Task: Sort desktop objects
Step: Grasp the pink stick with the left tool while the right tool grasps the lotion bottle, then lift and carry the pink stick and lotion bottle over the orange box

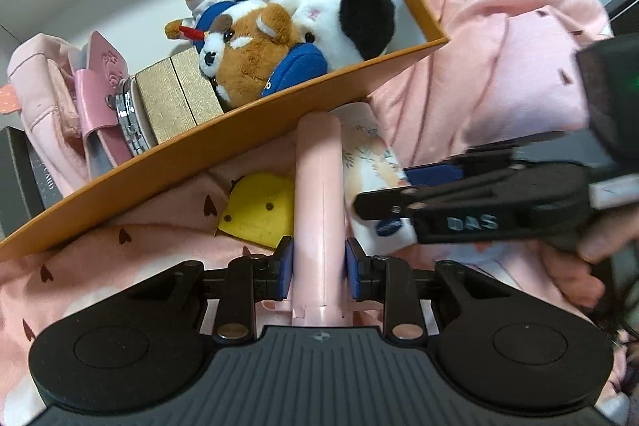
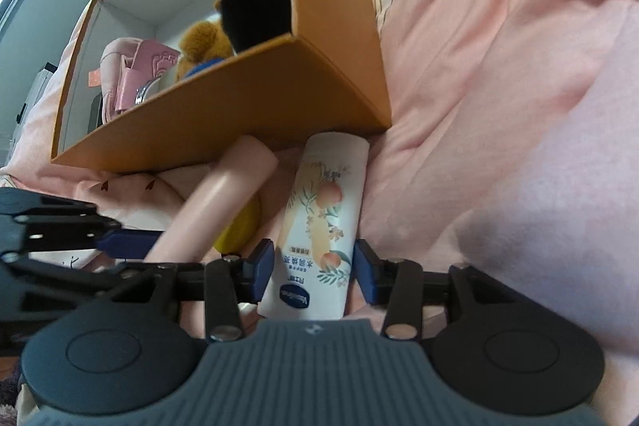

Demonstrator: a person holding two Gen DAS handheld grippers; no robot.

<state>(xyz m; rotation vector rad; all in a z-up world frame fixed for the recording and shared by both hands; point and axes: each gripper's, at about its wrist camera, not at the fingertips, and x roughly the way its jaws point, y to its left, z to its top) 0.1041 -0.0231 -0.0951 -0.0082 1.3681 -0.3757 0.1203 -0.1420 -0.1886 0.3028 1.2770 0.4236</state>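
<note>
My left gripper (image 1: 319, 270) is shut on a pale pink cylinder (image 1: 317, 178), its blue pads pressing both sides near the lower end. The cylinder points at the orange box (image 1: 239, 130). Just right of it lies a white lotion tube (image 1: 367, 154) with a peach print. My right gripper (image 2: 315, 266) straddles the lotion tube (image 2: 327, 194) near its capped end, jaws open with a thin gap at each pad. In the right wrist view the pink cylinder (image 2: 223, 194) leans left of the tube. A yellow object (image 1: 259, 210) lies beside and partly under the cylinder.
The orange box holds plush toys (image 1: 247, 50), two gold boxes (image 1: 179, 94), a pink case (image 1: 100, 90) and a metal watch band (image 1: 127, 114). Rumpled pink bedding (image 1: 479, 46) lies all around. A hand (image 1: 579, 266) holds the right gripper.
</note>
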